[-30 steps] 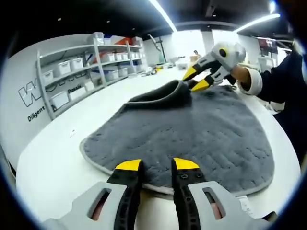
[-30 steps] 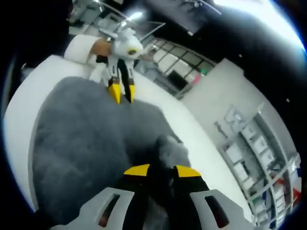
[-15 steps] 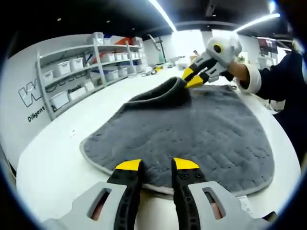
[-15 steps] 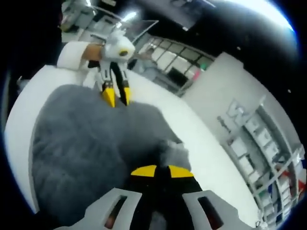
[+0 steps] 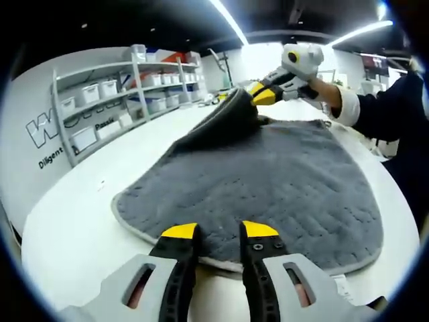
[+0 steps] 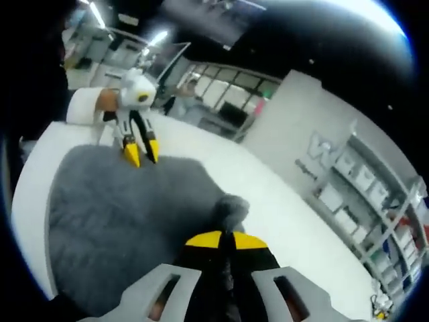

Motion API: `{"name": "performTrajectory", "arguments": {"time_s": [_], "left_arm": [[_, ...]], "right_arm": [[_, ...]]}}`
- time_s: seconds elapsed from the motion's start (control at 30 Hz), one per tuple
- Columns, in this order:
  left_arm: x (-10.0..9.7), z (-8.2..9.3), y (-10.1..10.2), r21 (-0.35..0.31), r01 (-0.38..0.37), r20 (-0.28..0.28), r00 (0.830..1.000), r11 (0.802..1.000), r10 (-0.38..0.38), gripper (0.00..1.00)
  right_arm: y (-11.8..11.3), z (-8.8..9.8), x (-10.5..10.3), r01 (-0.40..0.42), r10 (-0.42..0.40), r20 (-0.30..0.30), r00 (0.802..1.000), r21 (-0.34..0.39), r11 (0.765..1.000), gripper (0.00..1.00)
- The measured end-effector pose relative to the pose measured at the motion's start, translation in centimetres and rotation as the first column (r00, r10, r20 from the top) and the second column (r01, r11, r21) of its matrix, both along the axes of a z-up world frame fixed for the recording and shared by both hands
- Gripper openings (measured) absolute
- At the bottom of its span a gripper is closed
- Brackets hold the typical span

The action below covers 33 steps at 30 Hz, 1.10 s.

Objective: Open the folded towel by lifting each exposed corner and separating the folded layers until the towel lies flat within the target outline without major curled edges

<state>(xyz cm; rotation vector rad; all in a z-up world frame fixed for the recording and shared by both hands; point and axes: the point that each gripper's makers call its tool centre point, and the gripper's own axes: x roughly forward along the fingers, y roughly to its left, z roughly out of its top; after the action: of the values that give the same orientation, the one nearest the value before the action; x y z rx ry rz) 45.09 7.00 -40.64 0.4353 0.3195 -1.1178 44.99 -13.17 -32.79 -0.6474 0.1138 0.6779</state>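
A dark grey towel (image 5: 268,181) with a pale hem lies spread on the white table (image 5: 80,215). Its far corner (image 5: 231,114) is lifted off the table in a peaked fold, and my right gripper (image 5: 258,94) is shut on it. In the right gripper view the pinched towel corner (image 6: 228,211) bunches just beyond the closed yellow tips of my right gripper (image 6: 222,239), with the rest of the towel (image 6: 120,228) below. My left gripper (image 5: 220,231) stands open over the near hem, touching nothing; it also appears across the towel as the left gripper (image 6: 139,153).
Grey shelving (image 5: 114,94) with white bins lines the wall to the left. A person's sleeve (image 5: 402,107) and cuff sit at the right edge of the table. Bare white tabletop surrounds the towel on the left and far side.
My right gripper went from open around the far corner to shut on it, then raised it, pulling the fold up and to the left. The left gripper has stayed still.
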Motion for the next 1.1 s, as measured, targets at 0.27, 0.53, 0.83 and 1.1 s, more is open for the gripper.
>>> {"name": "performTrajectory", "arguments": {"time_s": [0.27,0.53,0.83,1.1], "left_arm": [[0.1,0.0,0.1,-0.011,-0.009,-0.021,1.000,1.000,0.009,0.23],[0.1,0.0,0.1,-0.010,-0.012,-0.017,1.000,1.000,0.012,0.23],[0.1,0.0,0.0,-0.011,-0.005,0.001,1.000,1.000,0.005,0.23],[0.1,0.1,0.0,-0.025,0.005,0.012,1.000,1.000,-0.004,0.23]], "right_arm": [[-1.4,0.6,1.3,0.009,-0.009,0.004,1.000,0.090,0.996,0.00],[-3.6,1.4,3.0,0.038,-0.044,0.024,0.999,0.195,0.980,0.00],[-4.9,1.8,3.8,0.028,-0.050,0.070,0.996,0.279,0.960,0.00],[-5.6,1.1,4.6,0.024,-0.051,0.067,0.996,0.354,0.935,0.00]]}}
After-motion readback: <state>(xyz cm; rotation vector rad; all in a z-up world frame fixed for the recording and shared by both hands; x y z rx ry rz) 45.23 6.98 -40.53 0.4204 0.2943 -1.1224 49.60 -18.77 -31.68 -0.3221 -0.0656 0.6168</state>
